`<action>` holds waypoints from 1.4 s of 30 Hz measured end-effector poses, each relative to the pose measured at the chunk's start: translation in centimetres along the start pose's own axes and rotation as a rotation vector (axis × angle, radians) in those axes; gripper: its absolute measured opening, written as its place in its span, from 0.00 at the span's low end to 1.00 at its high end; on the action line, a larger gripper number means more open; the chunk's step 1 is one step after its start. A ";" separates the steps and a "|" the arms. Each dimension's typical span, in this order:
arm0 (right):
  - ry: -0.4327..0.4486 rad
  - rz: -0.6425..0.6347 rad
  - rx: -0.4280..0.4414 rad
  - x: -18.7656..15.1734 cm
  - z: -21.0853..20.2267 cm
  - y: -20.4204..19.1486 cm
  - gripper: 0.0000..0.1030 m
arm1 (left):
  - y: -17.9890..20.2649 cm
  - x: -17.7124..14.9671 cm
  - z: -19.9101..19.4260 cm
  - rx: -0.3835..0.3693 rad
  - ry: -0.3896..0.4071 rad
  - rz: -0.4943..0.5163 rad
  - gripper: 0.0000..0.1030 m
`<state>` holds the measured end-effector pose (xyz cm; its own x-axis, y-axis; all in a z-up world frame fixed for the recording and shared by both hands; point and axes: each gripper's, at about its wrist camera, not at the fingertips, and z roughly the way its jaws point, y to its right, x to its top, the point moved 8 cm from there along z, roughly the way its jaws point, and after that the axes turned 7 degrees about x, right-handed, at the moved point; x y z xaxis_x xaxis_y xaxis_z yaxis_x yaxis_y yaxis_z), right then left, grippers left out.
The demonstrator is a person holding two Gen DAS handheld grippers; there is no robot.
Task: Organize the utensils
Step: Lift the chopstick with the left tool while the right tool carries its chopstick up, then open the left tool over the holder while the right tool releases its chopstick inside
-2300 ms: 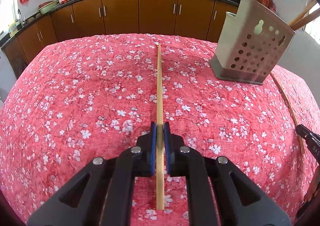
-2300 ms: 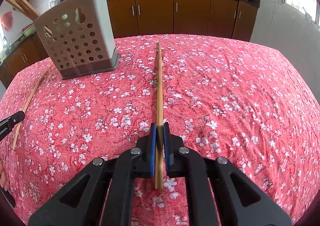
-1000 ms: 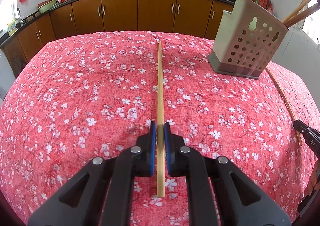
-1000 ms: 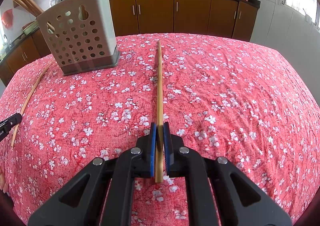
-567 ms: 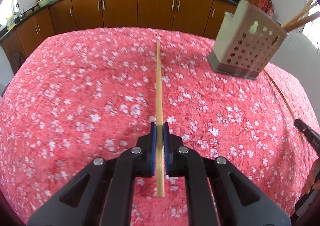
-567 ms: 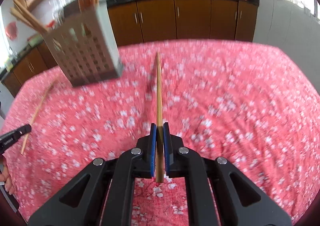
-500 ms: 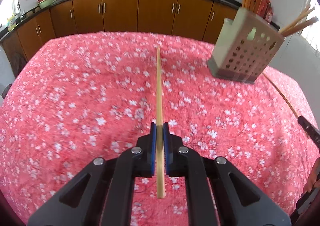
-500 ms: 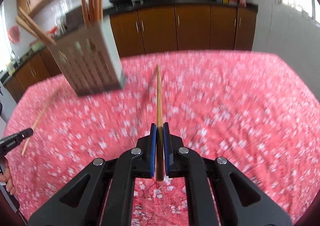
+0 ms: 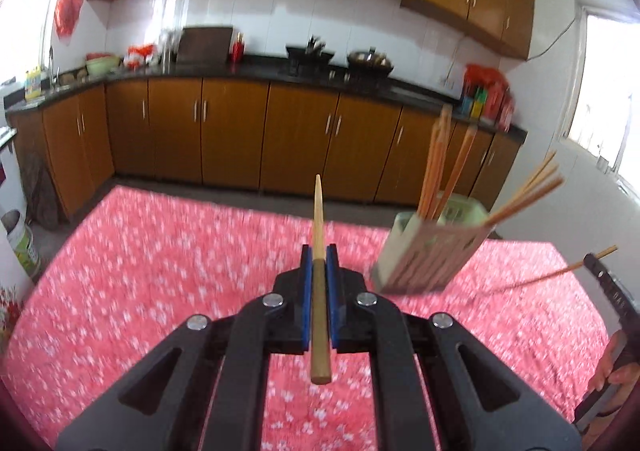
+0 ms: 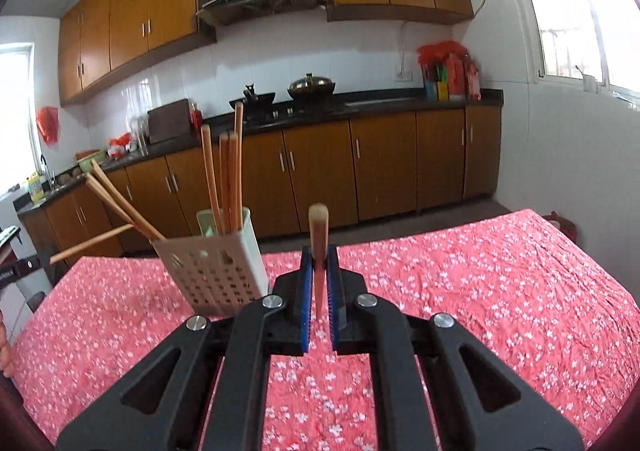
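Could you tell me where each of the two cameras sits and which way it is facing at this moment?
Left wrist: behind the left tongs, shut on a chopstick, facing kitchen cabinets; a hand shows at right.
Right wrist: behind the right tongs, shut on a second chopstick, facing the same way; fingertips show at the left edge.
Shared: the perforated chopstick holder, red floral tablecloth, stove.

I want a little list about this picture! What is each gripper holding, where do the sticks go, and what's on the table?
left gripper: shut on a chopstick, thin end pointing away
right gripper: shut on a chopstick, thick end pointing away
holder: white, with holes, upright on the table, chopsticks already in it
cloth: red with white flowers
loose chopsticks on table: none seen
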<state>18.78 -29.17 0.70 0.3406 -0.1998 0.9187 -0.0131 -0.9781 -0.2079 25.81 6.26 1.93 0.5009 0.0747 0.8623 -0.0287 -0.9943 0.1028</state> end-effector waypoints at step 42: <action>0.294 0.007 0.250 13.1 -5.3 -7.9 0.07 | 11.4 12.4 -7.5 -0.171 0.265 0.017 0.08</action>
<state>18.38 -24.34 16.15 0.0562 -0.2500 0.9666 0.2275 -0.9395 -0.2562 25.17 -3.60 17.50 0.2567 0.0980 0.9615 -0.1909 -0.9701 0.1499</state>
